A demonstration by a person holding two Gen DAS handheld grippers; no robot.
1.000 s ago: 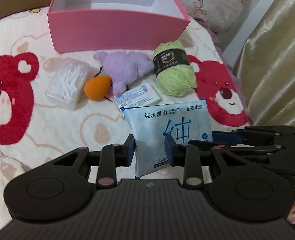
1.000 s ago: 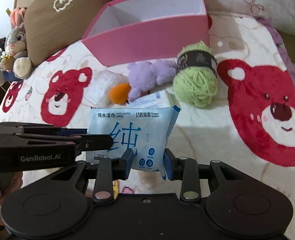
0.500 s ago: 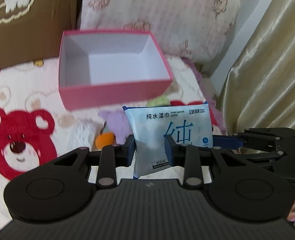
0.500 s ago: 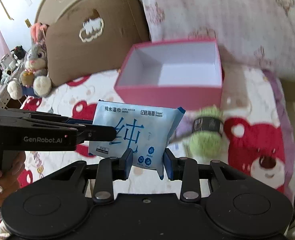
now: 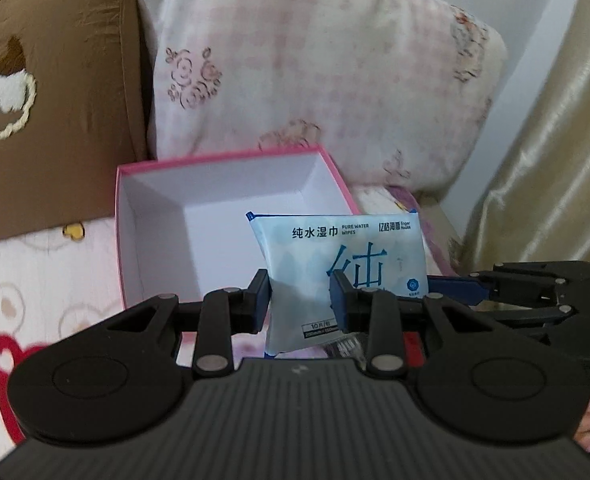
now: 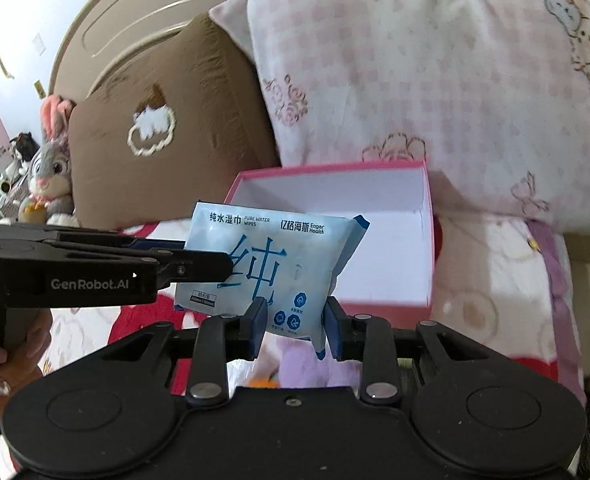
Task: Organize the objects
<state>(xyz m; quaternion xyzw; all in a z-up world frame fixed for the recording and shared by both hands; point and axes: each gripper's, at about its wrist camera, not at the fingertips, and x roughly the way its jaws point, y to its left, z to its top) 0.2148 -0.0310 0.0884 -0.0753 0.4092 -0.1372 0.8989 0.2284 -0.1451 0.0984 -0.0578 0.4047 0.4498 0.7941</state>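
A pale blue pack of wet wipes (image 5: 335, 268) is held in the air by both grippers, just in front of the open pink box (image 5: 151, 216). My left gripper (image 5: 299, 300) is shut on the pack's lower left part. My right gripper (image 6: 293, 318) is shut on the same pack (image 6: 267, 256) at its lower right. The box (image 6: 425, 240) has a white, empty inside and stands on the bed behind the pack. In the right wrist view the left gripper comes in from the left; in the left wrist view the right gripper comes in from the right.
A brown cushion (image 5: 47, 112) and a pink patterned pillow (image 5: 315, 64) lean behind the box. A gold curtain (image 5: 555, 120) hangs at the right. A purple plush (image 6: 295, 364) and an orange sponge (image 6: 263, 382) lie below the right gripper. A rabbit toy (image 6: 49, 176) sits far left.
Both grippers have lifted the wipes pack up and forward toward the pink box. The yarn, plush and other items have dropped out of the left wrist view.
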